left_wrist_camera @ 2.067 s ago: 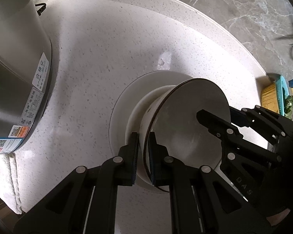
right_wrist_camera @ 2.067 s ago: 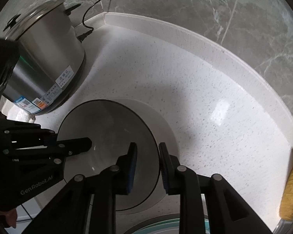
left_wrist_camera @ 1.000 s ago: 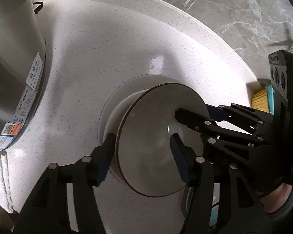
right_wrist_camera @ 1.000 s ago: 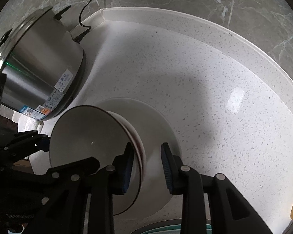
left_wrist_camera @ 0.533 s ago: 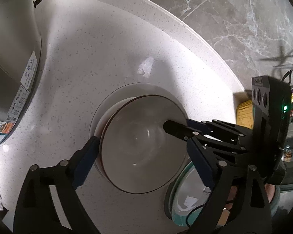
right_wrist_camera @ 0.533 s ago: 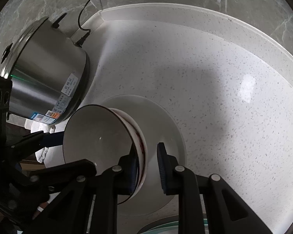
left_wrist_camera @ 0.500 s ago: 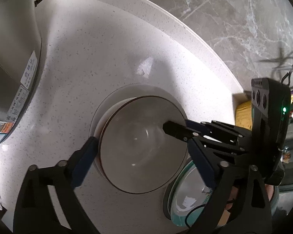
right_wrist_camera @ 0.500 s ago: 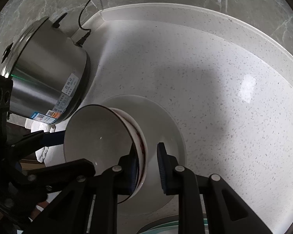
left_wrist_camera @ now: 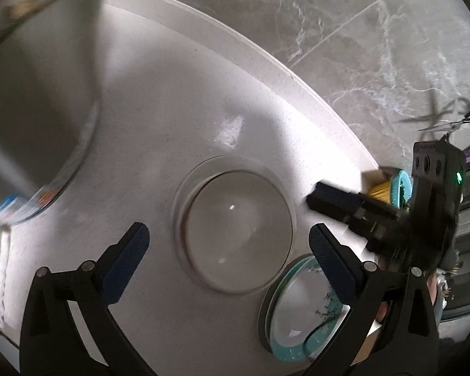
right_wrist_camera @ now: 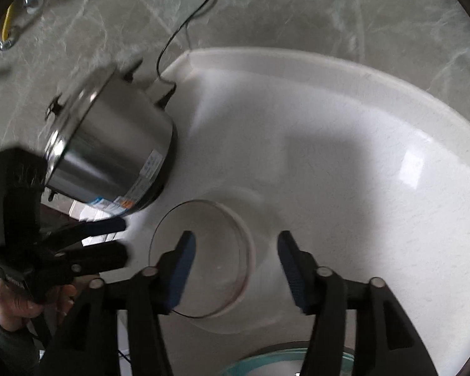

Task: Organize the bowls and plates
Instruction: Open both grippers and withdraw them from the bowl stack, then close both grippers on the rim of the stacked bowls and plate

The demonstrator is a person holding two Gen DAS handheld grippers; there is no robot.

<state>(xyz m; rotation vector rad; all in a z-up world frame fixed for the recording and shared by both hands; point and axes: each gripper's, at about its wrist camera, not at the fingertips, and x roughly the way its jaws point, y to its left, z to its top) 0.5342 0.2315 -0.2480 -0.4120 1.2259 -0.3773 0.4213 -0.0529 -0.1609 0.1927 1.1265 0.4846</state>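
Note:
A white bowl (left_wrist_camera: 238, 228) with a dark rim sits upright on a white plate (left_wrist_camera: 188, 181) on the speckled counter. It also shows in the right wrist view (right_wrist_camera: 203, 257), on the plate (right_wrist_camera: 266, 307). My left gripper (left_wrist_camera: 227, 250) is open and empty, held above the bowl with its fingers either side. My right gripper (right_wrist_camera: 235, 263) is open and empty, also above the bowl. Each gripper shows in the other's view, the right one (left_wrist_camera: 338, 202) beside the bowl, the left one (right_wrist_camera: 109, 241) to the bowl's left.
A teal-rimmed plate (left_wrist_camera: 300, 310) lies on the counter right of the bowl; its edge shows in the right wrist view (right_wrist_camera: 285, 363). A steel cooker (right_wrist_camera: 109, 153) with a cord stands at the left. A yellow and teal thing (left_wrist_camera: 391, 188) sits by the marble wall.
Both grippers opened wide and let go of the bowl, which now rests level on the white plate. Both have pulled up and back from it.

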